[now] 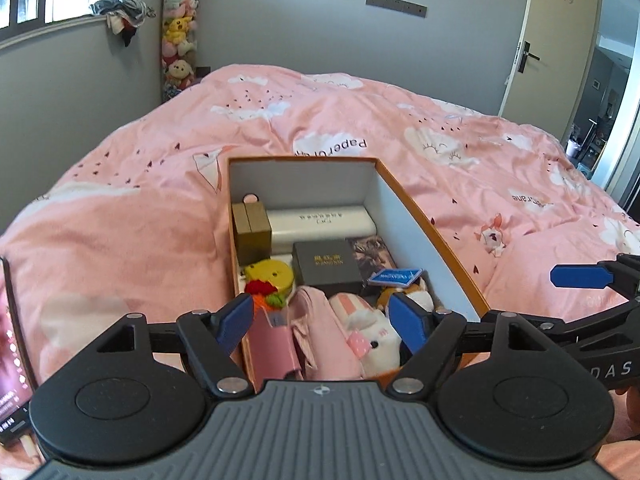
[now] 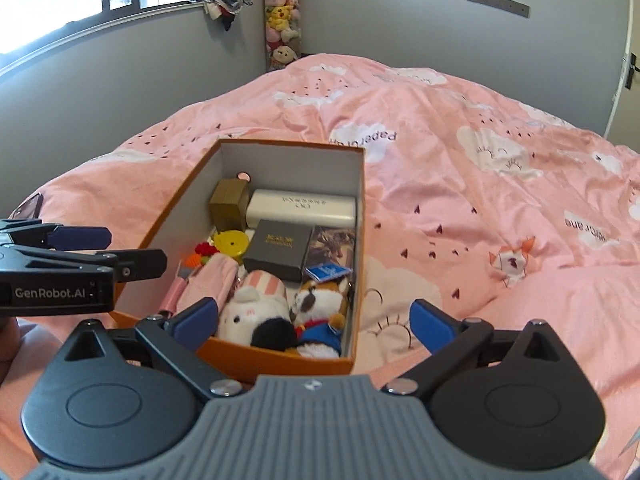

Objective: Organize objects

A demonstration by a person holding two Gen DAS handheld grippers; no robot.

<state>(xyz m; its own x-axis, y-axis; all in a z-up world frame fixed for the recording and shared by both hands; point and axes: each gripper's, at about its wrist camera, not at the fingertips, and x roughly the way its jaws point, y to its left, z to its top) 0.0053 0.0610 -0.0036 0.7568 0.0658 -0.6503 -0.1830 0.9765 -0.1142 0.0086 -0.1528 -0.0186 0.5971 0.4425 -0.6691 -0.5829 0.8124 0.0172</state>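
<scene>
- A bed (image 2: 480, 200) with a pink cloud-print duvet fills both views.
- An orange box (image 2: 280, 362) with white inner walls sits on the duvet, lid off.
- Inside, at the far end, a cream case (image 2: 302, 208) lies beside a gold box (image 2: 229, 204); a dark grey box (image 2: 278, 249) sits near the middle.
- At the near end a white plush (image 2: 252, 312) rests against a fox plush (image 2: 320, 308), with a pink pouch (image 2: 208, 286) to their left.
- A yellow disc (image 2: 232, 245) lies just in front of the gold box.
- The left claw (image 1: 322, 322) hovers over the near end, jaws apart, empty.
- The right claw (image 2: 316, 324) hangs spread wide over the box's near corner, holding nothing.
</scene>
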